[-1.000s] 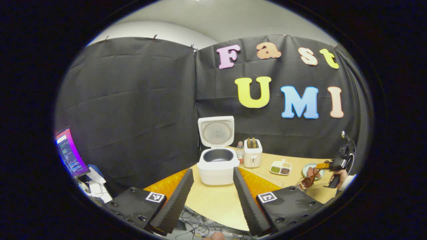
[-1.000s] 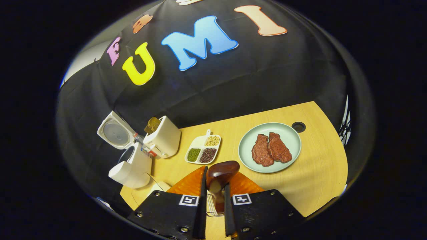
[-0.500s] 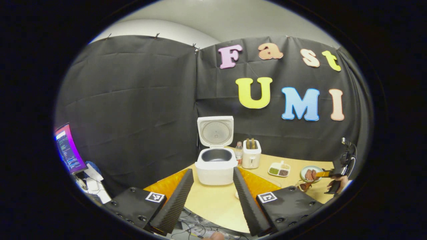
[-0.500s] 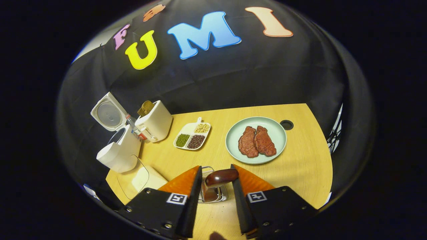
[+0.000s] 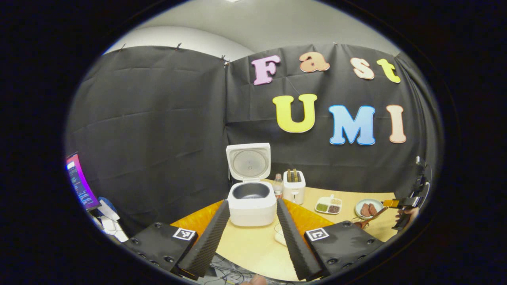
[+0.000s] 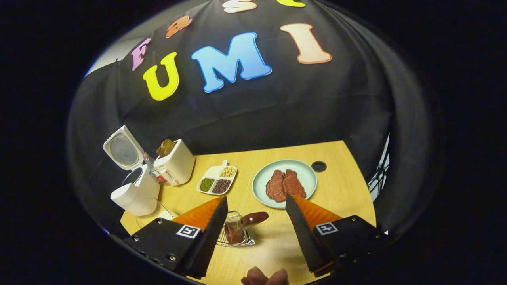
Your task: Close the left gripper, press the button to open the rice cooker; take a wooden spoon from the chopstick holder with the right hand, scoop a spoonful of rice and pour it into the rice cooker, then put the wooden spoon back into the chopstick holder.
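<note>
The risk at this moment is to the wooden spoon (image 6: 246, 221). It stands in the wire chopstick holder (image 6: 233, 236) with its bowl uppermost and leaning to the right, and no finger is touching it. If the right gripper (image 6: 256, 225) drops or swings sideways as it draws away, either finger could catch the spoon's bowl or the holder's rim and tip the light wire holder over. The spoon's lean could also, by itself, let it slide or topple out.

In the right gripper view, going from left to right: the open rice cooker (image 6: 134, 190) sits far off to the gripper's left with its lid raised. A toaster (image 6: 174, 164) stands just beyond it, then a small divided dish of beans (image 6: 217, 182). The holder with the spoon lies between the two fingers, closer to the left one. A plate of meat (image 6: 285, 182) lies ahead and slightly right. The right gripper's jaws are spread wide and hold nothing.

In the left gripper view, the left gripper (image 5: 253, 233) also has its jaws spread wide and empty. The rice cooker (image 5: 251, 198) stands straight ahead between its fingers, well apart from them, on the table (image 5: 253, 245). The spoon (image 5: 370, 219) shows far to the right, beside the other gripper.

The task looks essentially finished.
</note>
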A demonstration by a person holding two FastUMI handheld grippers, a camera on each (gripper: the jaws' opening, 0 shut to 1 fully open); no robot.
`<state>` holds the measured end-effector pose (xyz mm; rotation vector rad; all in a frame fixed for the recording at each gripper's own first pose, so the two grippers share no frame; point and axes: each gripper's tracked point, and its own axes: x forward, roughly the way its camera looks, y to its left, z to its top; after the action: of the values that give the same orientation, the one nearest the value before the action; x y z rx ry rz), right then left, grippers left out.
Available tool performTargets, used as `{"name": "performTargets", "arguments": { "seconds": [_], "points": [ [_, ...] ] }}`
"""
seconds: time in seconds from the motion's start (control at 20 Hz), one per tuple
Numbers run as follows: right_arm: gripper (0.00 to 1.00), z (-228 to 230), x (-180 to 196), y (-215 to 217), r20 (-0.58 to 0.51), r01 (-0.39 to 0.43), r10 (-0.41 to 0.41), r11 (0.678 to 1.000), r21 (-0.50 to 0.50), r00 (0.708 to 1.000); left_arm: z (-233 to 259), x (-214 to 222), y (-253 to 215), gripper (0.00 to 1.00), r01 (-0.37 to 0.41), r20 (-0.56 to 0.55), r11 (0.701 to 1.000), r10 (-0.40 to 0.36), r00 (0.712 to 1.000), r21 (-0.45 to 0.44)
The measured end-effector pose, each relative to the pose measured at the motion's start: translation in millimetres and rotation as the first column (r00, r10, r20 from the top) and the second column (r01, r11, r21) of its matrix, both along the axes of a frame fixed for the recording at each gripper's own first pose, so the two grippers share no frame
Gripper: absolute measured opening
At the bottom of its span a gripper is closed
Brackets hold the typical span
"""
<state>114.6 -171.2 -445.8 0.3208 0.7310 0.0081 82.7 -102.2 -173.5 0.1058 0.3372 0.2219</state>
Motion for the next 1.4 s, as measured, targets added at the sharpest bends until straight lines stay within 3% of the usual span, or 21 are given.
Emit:
{"name": "performTargets", "arguments": {
  "seconds": [0.15,0.3,0.4,0.55,0.85,1.15,1.4],
  "points": [
    [0.9,30,-2,-8,0.066,0.005,-0.001,0.998,-0.062,0.998,8,29,-3,0.8,0.036,0.035,0.999,-0.036,0.999,-0.001],
    [0.93,64,-7,-32,0.176,0.096,-0.065,0.98,-0.173,0.982,20,65,3,0.8,0.062,0.087,0.998,-0.061,0.994,-0.005],
    [0.94,85,-15,-29,0.233,0.094,-0.041,0.971,-0.221,0.972,30,96,10,0.85,0.081,0.124,0.997,-0.079,0.989,-0.009],
    [0.94,96,-32,-19,0.22,0.075,-0.009,0.953,-0.294,0.975,38,148,21,0.92,0.131,0.174,0.991,-0.126,0.977,-0.018],
    [0.95,124,-53,24,0.199,0.15,-0.085,0.93,-0.336,0.976,52,260,67,0.97,0.204,0.262,0.978,-0.184,0.947,-0.051],
    [0.9,128,-72,87,0.139,0.168,-0.127,0.925,-0.341,0.982,41,386,123,0.96,0.184,0.28,0.977,-0.149,0.949,-0.106],
    [0.9,127,-100,109,0.085,0.195,-0.177,0.92,-0.341,0.981,7,481,154,0.93,0.159,0.234,0.98,-0.127,0.964,-0.12]
  ]
}}
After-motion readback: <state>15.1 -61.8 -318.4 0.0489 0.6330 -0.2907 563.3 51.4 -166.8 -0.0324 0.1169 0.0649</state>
